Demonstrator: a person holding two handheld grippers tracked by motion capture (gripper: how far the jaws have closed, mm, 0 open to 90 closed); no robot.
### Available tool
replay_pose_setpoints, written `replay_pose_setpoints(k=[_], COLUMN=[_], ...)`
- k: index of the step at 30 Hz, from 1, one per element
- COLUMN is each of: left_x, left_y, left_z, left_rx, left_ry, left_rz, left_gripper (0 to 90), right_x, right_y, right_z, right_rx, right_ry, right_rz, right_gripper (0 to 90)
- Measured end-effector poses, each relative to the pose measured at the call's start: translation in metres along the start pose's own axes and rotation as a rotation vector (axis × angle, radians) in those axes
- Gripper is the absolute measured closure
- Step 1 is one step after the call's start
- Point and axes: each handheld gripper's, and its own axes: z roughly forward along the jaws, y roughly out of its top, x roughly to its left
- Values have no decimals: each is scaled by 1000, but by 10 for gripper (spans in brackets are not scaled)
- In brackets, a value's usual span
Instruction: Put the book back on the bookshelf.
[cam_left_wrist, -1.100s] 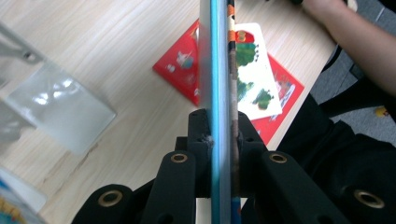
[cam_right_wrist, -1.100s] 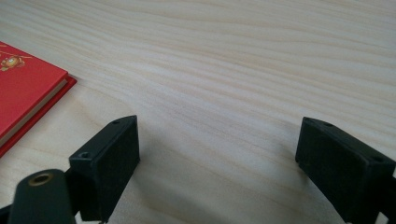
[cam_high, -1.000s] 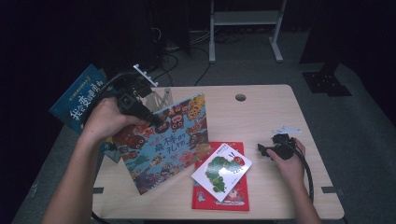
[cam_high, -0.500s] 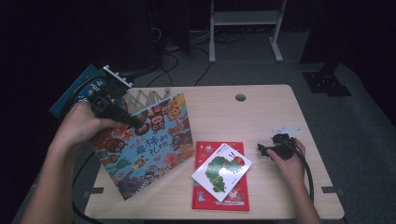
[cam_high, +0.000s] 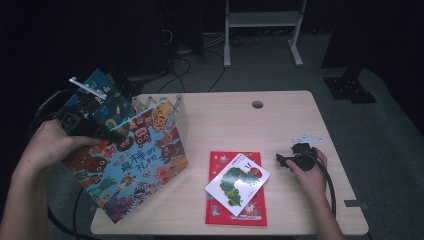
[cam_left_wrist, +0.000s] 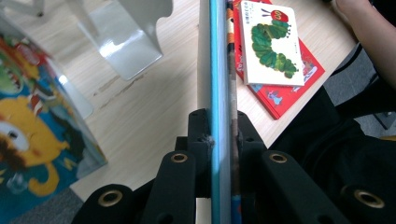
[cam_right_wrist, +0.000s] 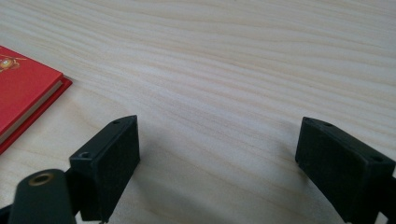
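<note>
The left claw (cam_high: 102, 132) was clamped on the top edge of a big picture book (cam_high: 132, 160), the book's blue edge running straight up between the jaws in the left gripper view (cam_left_wrist: 219, 116). Compared with a second earlier, that hand had carried the book leftward and slightly toward the near side: the book had then covered the middle-left of the table (cam_high: 225, 120), and it now hung tilted over the table's left edge, its lower corner near the front left corner. The move had uncovered the white rack (cam_high: 160, 107) at the far left of the table, whose upright dividers showed just behind the book's top edge. A second blue book (cam_high: 102, 95) stood at the rack's far left end. That suggested the held book was being lined up to go into a slot of the rack, though it was not yet between any dividers. The right claw (cam_high: 285, 160) had not moved; it rested on the table at the right with its jaws wide apart and nothing between them (cam_right_wrist: 215, 154). Just left of it lay the red book (cam_high: 235, 187) with the small caterpillar book (cam_high: 237, 182) on top, both untouched.
</note>
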Motion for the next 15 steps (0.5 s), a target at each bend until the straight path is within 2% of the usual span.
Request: replay_pose_setpoints(k=[6,15], left_x=[12,29], left_y=[-20,-46], left_z=[-11,-28], left_rx=[-33,-52], left_ry=[14,82], left_rz=[-51,-118], left_gripper=[808,808], right_x=[0,0], right_y=[0,0], right_z=[0,0], right_rx=[1,0], right_ry=[-1,-4], right_rz=[4,6], right_gripper=[127,127])
